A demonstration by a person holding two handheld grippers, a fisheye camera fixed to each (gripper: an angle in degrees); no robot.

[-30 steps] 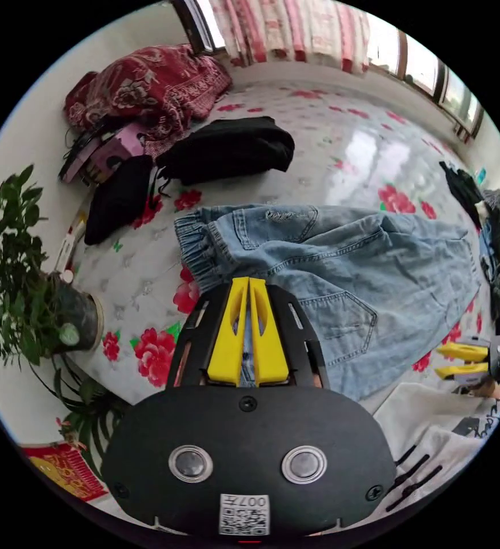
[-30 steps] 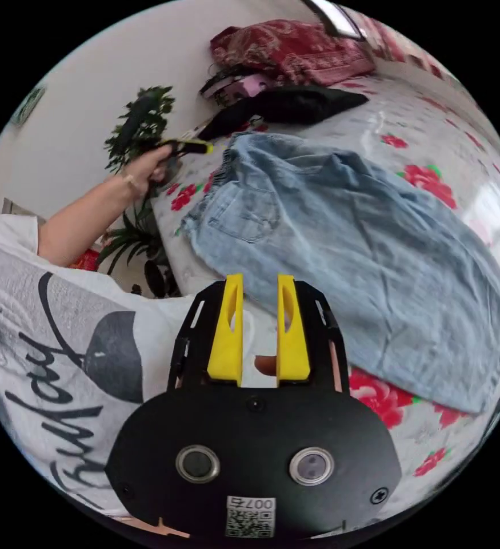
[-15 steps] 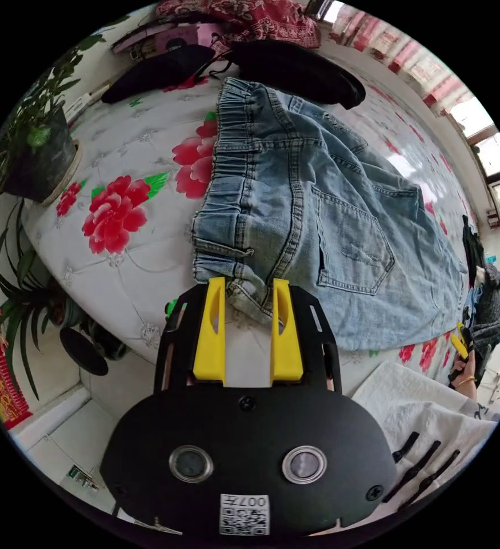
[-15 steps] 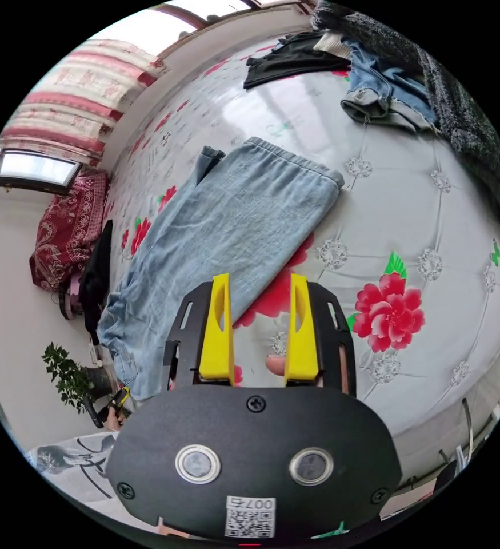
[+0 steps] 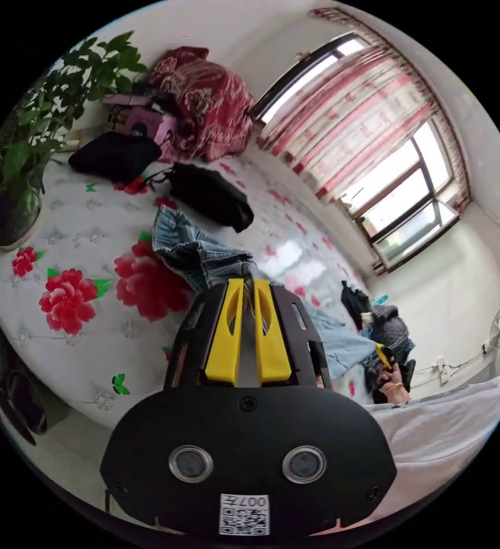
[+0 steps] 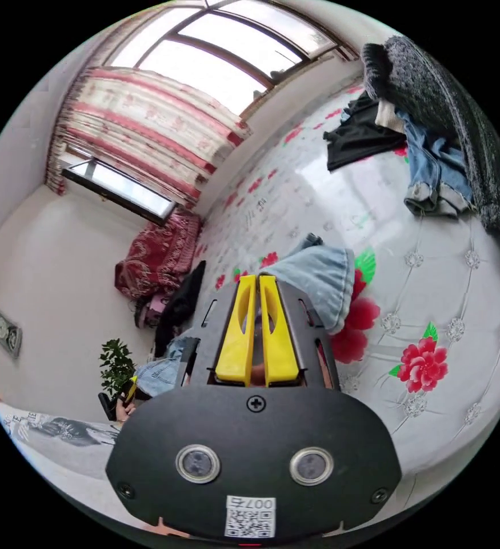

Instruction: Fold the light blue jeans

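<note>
The light blue jeans (image 5: 195, 257) lie along a bed covered in a white, red-flowered sheet (image 5: 72, 240). In the left gripper view my left gripper (image 5: 248, 284) is shut on the bunched elastic waist, which rises off the sheet to the jaw tips. At the far end a hand holds the right gripper (image 5: 383, 355). In the right gripper view my right gripper (image 6: 258, 281) is shut on the leg-hem end of the jeans (image 6: 318, 277), lifted and curling beside the jaws. The left gripper (image 6: 130, 390) shows small at the waist end, in a hand.
A potted plant (image 5: 18, 166) stands at the bed's corner. Two black garments (image 5: 210, 194) and a red patterned blanket (image 5: 204, 103) lie beyond the waist. A heap of clothes (image 6: 432, 143) sits past the hem. A window with striped curtains (image 6: 164, 131) lines the far wall.
Half a second ago both grippers stood open at the jeans' edges. Both are now shut on the denim, and the waist and hem ends have come up off the sheet.
</note>
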